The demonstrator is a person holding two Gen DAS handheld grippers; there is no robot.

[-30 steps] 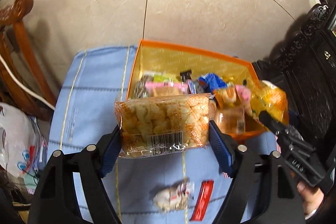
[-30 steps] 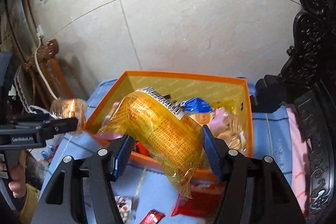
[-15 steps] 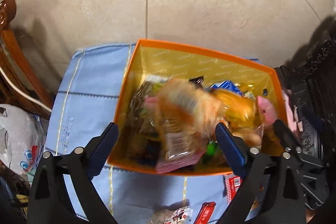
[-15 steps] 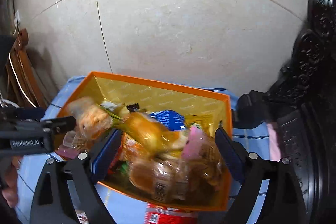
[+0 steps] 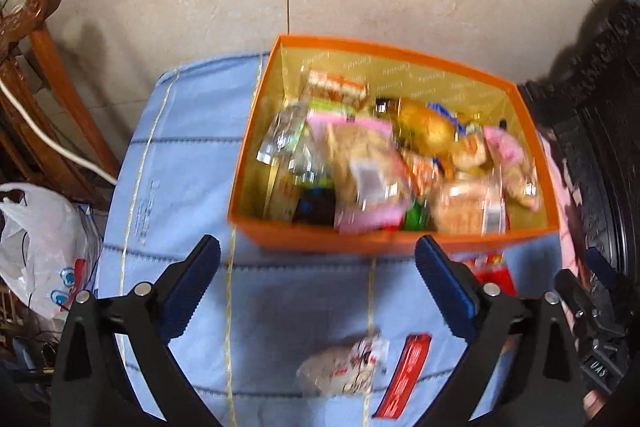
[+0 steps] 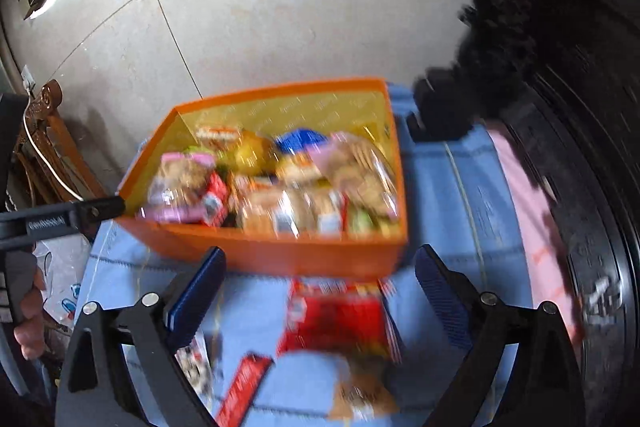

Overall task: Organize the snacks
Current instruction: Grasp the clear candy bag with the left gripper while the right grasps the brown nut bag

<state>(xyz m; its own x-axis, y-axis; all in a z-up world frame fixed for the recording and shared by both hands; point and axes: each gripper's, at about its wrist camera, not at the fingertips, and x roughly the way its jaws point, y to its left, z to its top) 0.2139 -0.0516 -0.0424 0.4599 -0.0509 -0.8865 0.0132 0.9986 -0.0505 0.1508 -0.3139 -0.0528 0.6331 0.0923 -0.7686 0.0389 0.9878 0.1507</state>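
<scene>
The orange box (image 5: 400,51) (image 6: 280,94) stands on a blue cloth and is full of snack packs. Among them lie a clear cracker pack (image 5: 360,155) and a yellow pack (image 5: 424,127). My left gripper (image 5: 316,247) hovers before the box's near wall, its jaws opening with nothing between them. My right gripper (image 6: 320,253) is also opening and empty, above a red packet (image 6: 336,315) on the cloth. Loose on the cloth near me are a white-wrapped snack (image 5: 344,367), a red bar (image 5: 404,371) (image 6: 244,383) and a brown snack (image 6: 360,395).
The blue cloth (image 5: 180,155) covers the surface. A wooden chair (image 5: 44,75) and a white plastic bag (image 5: 36,247) are at the left. Dark carved furniture (image 5: 600,131) and a pink cloth (image 6: 528,219) border the right. A pale tiled wall rises behind the box.
The left gripper let go of the cracker pack and the right let go of the yellow pack; both packs now lie in the box. Both jaws widened and both grippers drew back to the box's near side.
</scene>
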